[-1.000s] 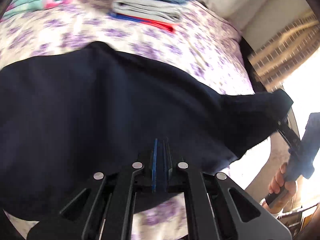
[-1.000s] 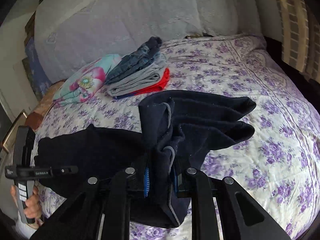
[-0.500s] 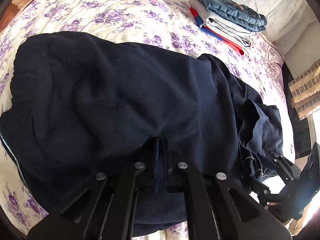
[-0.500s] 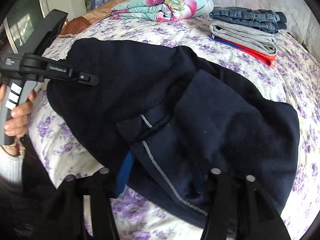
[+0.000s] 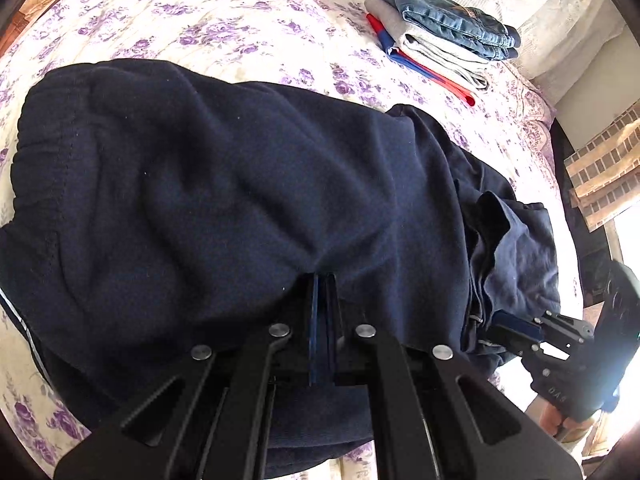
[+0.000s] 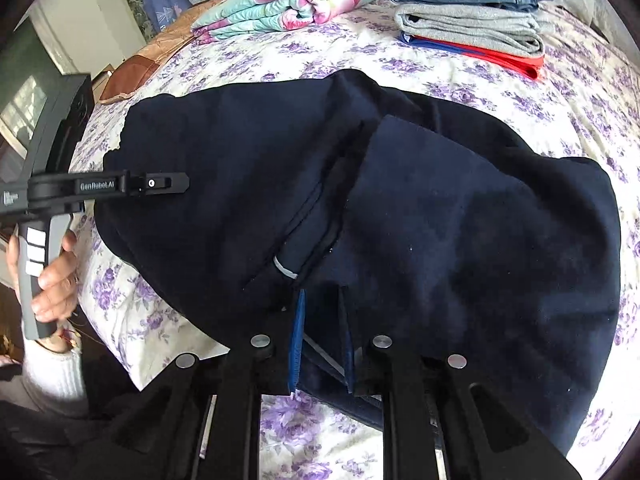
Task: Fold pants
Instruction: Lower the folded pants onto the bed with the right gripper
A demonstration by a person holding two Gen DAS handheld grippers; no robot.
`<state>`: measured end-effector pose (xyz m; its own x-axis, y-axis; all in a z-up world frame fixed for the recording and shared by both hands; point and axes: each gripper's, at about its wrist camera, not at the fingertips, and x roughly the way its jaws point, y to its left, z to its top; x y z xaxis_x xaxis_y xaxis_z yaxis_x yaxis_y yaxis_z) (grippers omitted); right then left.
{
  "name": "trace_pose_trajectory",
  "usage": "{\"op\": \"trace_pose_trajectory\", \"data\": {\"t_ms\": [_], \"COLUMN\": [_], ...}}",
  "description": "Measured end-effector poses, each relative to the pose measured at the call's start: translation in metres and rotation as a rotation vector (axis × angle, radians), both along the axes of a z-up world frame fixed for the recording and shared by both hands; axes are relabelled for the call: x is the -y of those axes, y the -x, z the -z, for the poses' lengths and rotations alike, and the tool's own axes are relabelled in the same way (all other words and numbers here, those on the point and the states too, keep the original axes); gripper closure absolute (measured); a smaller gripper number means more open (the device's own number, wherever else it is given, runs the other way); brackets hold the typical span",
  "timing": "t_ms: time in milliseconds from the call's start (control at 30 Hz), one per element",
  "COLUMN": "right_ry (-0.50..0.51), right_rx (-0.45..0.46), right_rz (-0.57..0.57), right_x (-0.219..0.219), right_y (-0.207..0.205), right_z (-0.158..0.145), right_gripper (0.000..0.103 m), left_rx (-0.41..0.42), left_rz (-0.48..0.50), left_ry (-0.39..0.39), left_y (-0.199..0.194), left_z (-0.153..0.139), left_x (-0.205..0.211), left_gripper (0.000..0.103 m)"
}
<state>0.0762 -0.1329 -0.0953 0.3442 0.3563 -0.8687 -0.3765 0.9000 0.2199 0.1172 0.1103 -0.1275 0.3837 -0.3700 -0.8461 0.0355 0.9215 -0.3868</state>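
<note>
Dark navy pants lie in a folded heap across the flowered bed, waistband at the left in the left wrist view. My left gripper is shut on a pinch of the pants' near edge. It also shows from the side in the right wrist view as the left gripper, level over the pants. My right gripper has its jaws closing, with thick folded fabric between the blue pads and pressed by them. From the left wrist view the right gripper bites the pants' lighter inside-out end.
A stack of folded clothes, jeans on top, sits at the far side of the bed, also seen as the stack. A flowered blanket lies beside it. A hand grips the left handle. The bed's near edge is just below the pants.
Both grippers came down and brought the hanging pants onto the bed. The right gripper's jaws spread wide half a second ago and have closed again on the fabric.
</note>
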Motion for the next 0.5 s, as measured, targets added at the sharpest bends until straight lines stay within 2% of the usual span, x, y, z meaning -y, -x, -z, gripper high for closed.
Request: {"op": "trace_pose_trajectory", "data": {"t_ms": [67,200,267,333,367,433,500], "right_ry": [-0.049,0.003,0.024,0.071,0.061,0.082,0.038], "right_rx": [0.006,0.129,0.120,0.048,0.068,0.101,0.073], "right_rz": [0.030,0.151,0.188,0.207,0.211,0.212,0.227], "right_x": [0.006,0.012,0.011,0.007,0.006,0.001,0.003], "right_y": [-0.009,-0.043,-0.065,-0.087,-0.091,-0.088,-0.081], "right_z": [-0.014,-0.032,-0.023,0.006,0.014,0.011,0.002], "right_gripper": [0.085,0.086,0.087,0.090,0.091,0.091,0.087], "left_rx": [0.008,0.035,0.035,0.043,0.053,0.072,0.081], "left_rz": [0.007,0.026,0.030,0.034,0.030,0.013,-0.020], "left_ry": [-0.006,-0.022,0.002,0.031,0.032,0.028,0.044], "left_y": [0.002,0.011,0.016,0.024,0.029,0.041,0.054], "left_z": [-0.002,-0.011,-0.016,-0.025,-0.031,-0.043,-0.055], "left_x": [0.001,0.004,0.000,-0.008,-0.012,-0.024,-0.042], "left_gripper": [0.099,0.099,0.099,0.099,0.099,0.096,0.087]}}
